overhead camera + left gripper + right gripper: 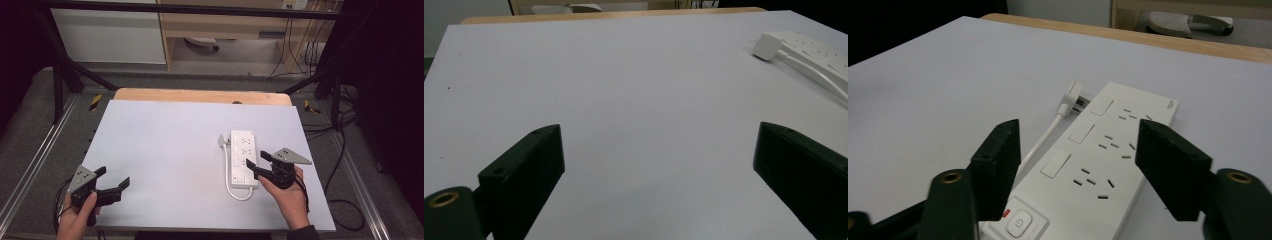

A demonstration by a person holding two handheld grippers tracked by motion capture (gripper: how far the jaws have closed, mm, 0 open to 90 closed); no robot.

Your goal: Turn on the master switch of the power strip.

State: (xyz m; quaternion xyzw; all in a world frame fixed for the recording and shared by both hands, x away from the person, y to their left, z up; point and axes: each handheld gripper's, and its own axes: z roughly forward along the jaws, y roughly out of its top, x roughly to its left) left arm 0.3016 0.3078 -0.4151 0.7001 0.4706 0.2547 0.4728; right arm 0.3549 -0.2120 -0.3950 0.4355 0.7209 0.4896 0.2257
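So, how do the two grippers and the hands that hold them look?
Both the left gripper and the right gripper are black, each with two blocky black jaws and a grey three-cornered plate on top. Brass-coloured rings sit near the jaw bases in the gripper views. A black cable trails from each. The right hand ends in a dark sleeve; the left hand is bare.

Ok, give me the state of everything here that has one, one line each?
power strip: flat on the table, sockets up, nothing plugged in.
plug: lying loose beside the strip's far end, cord looped round its near end.
right gripper: jaws open, at the strip's near end, not gripping.
left gripper: jaws open, empty.
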